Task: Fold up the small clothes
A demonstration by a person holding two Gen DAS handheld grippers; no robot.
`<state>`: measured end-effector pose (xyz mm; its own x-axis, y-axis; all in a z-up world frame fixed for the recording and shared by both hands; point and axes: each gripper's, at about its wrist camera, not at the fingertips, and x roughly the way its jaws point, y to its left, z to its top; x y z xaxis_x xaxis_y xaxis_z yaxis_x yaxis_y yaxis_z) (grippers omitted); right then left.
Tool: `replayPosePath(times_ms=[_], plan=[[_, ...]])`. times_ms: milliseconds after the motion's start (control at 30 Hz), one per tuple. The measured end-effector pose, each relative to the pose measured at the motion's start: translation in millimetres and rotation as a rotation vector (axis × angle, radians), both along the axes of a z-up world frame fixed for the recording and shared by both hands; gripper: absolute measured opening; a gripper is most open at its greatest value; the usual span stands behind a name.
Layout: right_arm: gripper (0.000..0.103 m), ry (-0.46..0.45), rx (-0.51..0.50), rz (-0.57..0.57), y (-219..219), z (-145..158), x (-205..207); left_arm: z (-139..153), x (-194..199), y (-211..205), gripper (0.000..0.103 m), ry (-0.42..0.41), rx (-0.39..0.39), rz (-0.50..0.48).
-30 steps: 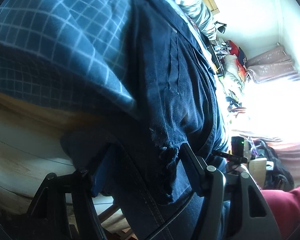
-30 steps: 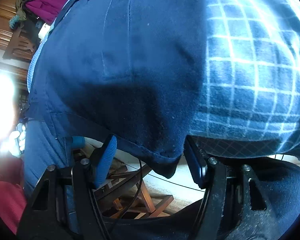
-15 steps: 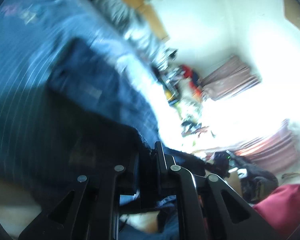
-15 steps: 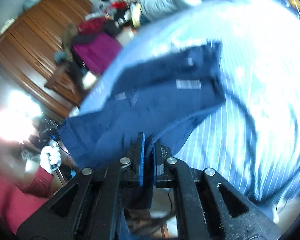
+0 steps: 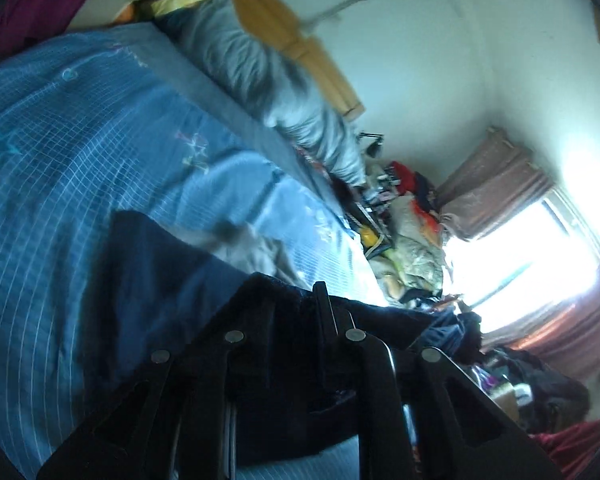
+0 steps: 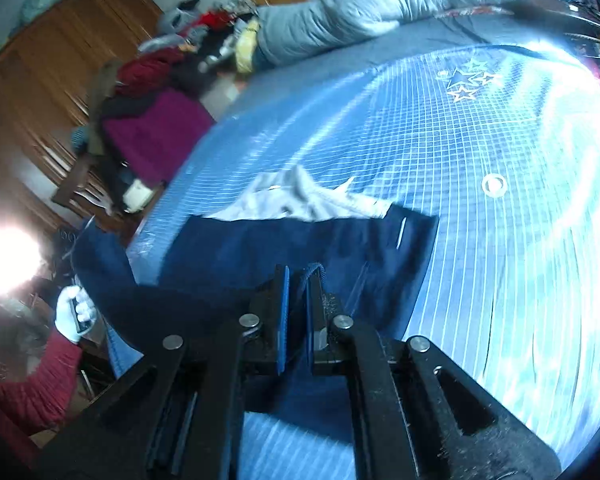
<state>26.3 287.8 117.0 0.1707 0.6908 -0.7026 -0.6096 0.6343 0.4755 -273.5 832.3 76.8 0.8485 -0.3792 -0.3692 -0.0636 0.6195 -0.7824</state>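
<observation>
Left wrist view: left gripper [image 5: 326,300] has its jaws pinched together on a dark edge of the navy garment [image 5: 168,276]. Fabric bunches black over the jaws and drapes away to the left onto the bed [image 5: 60,152], which has a blue grid-pattern cover. A light grey cloth [image 5: 260,248] lies on the bed just past the garment's far edge; it is blurred. A grey duvet [image 5: 268,80] is piled along the far side of the bed, against a wooden headboard [image 5: 296,44]. A clutter pile [image 5: 408,216] of clothes sits beyond the bed near a bright window [image 5: 512,256] with pinkish curtains [image 5: 496,184].

Right wrist view: right gripper [image 6: 298,280] has its blue-padded jaws nearly together, clamped on a hem of the same navy garment [image 6: 300,240]. The garment spreads flat on the bed [image 6: 480,240] ahead of the jaws, with one part trailing left off the bed edge toward a white-gloved hand [image 6: 74,314] with a red sleeve [image 6: 32,384]. The gloved hand grips something dark; cannot tell what. The light grey cloth [image 6: 296,200] lies touching the garment's far edge, partly under it. The grey duvet [image 6: 372,8] is at the head of the bed. A magenta fabric pile [image 6: 156,132] and a wooden wardrobe [image 6: 60,52] are on the left.
</observation>
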Motion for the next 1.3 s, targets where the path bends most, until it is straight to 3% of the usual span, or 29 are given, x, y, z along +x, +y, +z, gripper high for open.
replayPosePath(times_ms=[67,133,167,200,267,333,400,533,633,700,867,967,1033,1067,1100,1167,1300], plan=[[0.01,0.037,-0.052,0.003,12,-29,33,-32,46,14,0.023,0.087,0.031,0.028],[0.018,0.073,-0.166,-0.022,22,-66,58,-75,77,24,0.048,0.222,0.04,0.058],[0.035,0.04,-0.254,-0.057,26,-78,64,-100,93,29,0.051,0.33,0.064,0.073],[0.046,0.026,-0.298,-0.071,28,-88,65,-120,104,31,0.049,0.415,0.085,0.078],[0.051,0.045,-0.251,-0.062,30,-97,65,-118,108,34,0.052,0.366,0.089,0.103],[0.057,0.005,-0.272,-0.052,35,-100,61,-104,107,33,0.057,0.326,0.108,0.101],[0.057,-0.04,-0.309,-0.049,43,-103,62,-87,101,28,0.067,0.286,0.153,0.105],[0.056,-0.026,-0.296,-0.024,57,-110,68,-62,79,17,0.069,0.255,0.224,0.105],[0.043,-0.027,-0.317,-0.002,72,-119,75,-51,64,17,0.07,0.253,0.265,0.132],[0.009,-0.051,-0.331,-0.025,67,-116,77,-52,51,17,0.071,0.255,0.257,0.143],[0.008,-0.061,-0.312,-0.07,35,-106,80,-63,40,13,0.071,0.271,0.251,0.124],[0.009,-0.038,-0.341,-0.077,37,-117,85,-69,33,5,0.071,0.278,0.236,0.116],[0.014,-0.089,-0.35,-0.087,42,-110,79,-71,25,-3,0.071,0.28,0.226,0.123],[0.019,-0.116,-0.362,-0.114,42,-103,75,-70,17,-8,0.071,0.268,0.21,0.125],[0.035,-0.141,-0.368,-0.134,40,-94,70,-69,10,-14,0.071,0.255,0.197,0.125],[0.048,-0.203,-0.325,-0.163,34,-71,46,-64,-12,-35,0.071,0.234,0.207,0.113],[0.048,-0.202,-0.201,-0.042,35,-54,-33,-79,-42,-65,0.072,0.212,0.164,0.047]])
